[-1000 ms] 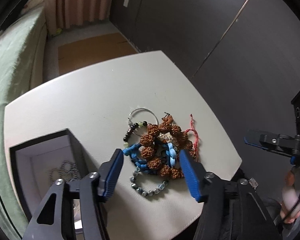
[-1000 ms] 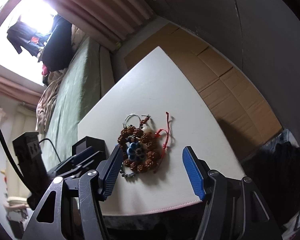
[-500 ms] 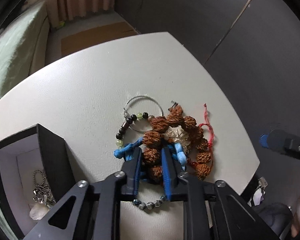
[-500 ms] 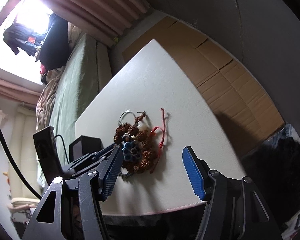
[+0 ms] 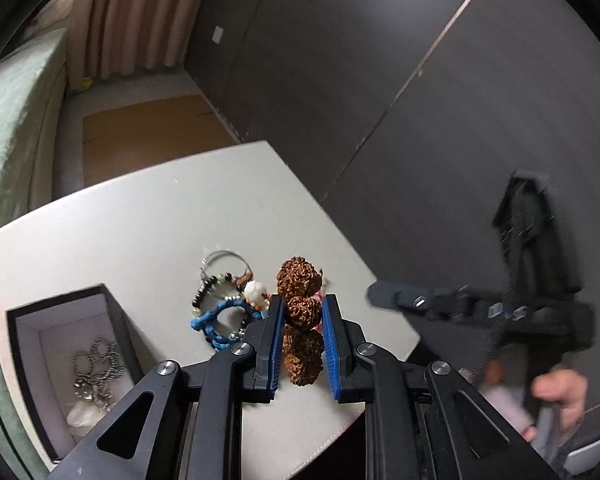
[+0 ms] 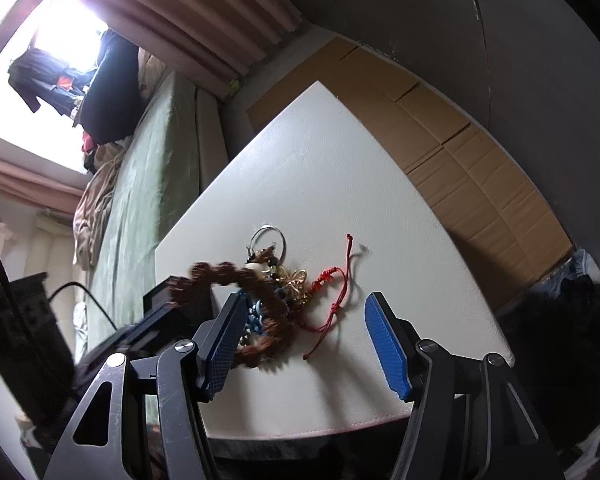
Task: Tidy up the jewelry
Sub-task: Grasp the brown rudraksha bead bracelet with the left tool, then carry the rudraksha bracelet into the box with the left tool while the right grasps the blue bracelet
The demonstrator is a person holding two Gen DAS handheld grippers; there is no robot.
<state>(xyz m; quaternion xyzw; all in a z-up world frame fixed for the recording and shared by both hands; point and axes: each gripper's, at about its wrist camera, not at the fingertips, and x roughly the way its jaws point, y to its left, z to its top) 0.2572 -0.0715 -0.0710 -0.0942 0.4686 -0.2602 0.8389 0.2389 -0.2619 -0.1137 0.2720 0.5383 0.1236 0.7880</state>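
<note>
Now the left gripper (image 5: 300, 330) is clamped on the brown seed-bead bracelet (image 5: 299, 312), blue pads pressed to either side of a bead. In the left wrist view three big beads line up along the fingers, so the visible run of the strand points straight ahead, away from the camera, top bead poking past the fingertips. In the right wrist view the bracelet (image 6: 236, 276) is motion-blurred, strung out in a long arc from the jewelry pile toward the black box (image 6: 168, 300), long axis roughly left to right and raised off the table (image 6: 340, 184).

Landmark is the black box (image 5: 60, 320) with white lining, a silver chain (image 5: 94, 364) inside. Just right of the box on the table: a blue braided bracelet (image 5: 216, 320), a dark and green bead strand (image 5: 210, 286), a wire hoop (image 5: 224, 258) and a white bead (image 5: 256, 292). Farther from the box lies a red cord bracelet (image 6: 336, 292), flat on the table.

Right gripper (image 6: 304, 340) has its jaws wide apart, holding nothing, low at the near table edge.

Versus half a second ago: the left gripper was already closed on the bead ring, which lay flat in the pile; now the bracelet is lifted out and most of the ring is gone from the pile. A second ago the left jaws were open around the pile. Right gripper unchanged.
</note>
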